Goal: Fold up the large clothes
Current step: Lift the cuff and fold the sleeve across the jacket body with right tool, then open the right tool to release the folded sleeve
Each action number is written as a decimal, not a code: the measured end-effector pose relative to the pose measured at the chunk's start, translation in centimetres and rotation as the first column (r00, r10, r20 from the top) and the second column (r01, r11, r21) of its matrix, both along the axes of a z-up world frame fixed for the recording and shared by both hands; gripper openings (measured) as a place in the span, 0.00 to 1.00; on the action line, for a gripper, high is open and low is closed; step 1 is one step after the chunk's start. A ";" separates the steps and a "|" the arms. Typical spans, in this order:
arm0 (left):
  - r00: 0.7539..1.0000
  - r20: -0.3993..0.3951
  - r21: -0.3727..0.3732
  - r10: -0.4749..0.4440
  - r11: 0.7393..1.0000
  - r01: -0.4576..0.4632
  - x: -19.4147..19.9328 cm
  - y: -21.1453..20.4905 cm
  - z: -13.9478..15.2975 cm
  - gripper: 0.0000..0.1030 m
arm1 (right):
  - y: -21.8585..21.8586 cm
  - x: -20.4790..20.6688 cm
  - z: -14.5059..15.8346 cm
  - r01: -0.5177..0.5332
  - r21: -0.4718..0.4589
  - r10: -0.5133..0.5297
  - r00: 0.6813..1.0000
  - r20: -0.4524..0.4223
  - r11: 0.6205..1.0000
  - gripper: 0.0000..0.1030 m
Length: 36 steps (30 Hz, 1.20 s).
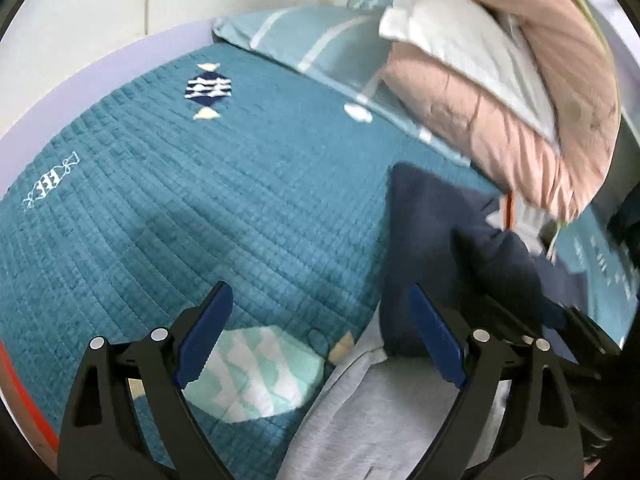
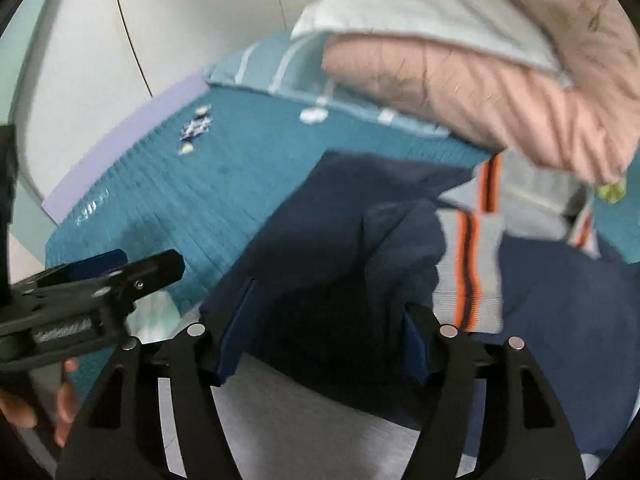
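Note:
A navy and grey garment with orange stripes lies on a teal quilted bed cover. Its navy sleeve and grey body show in the left wrist view. My left gripper is open and empty, over the cover beside the garment's grey edge. It also shows in the right wrist view at the left. My right gripper is open, with the navy fabric bunched between its jaws.
A pink and white folded duvet is piled at the back right on a striped light-blue pillow. A white wall borders the bed at the left. A hand holds the left gripper.

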<state>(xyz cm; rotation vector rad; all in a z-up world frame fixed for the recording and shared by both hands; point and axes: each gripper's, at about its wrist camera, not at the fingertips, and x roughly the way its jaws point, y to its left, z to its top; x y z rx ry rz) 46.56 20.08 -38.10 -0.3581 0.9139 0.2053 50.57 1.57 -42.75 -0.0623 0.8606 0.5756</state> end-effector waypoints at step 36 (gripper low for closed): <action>0.987 0.047 0.029 -0.152 0.988 0.151 1.7 -6.3 1.2 0.87 | -18.5 -1.6 -0.5 0.263 0.123 -0.243 0.957 -0.156 0.957 0.70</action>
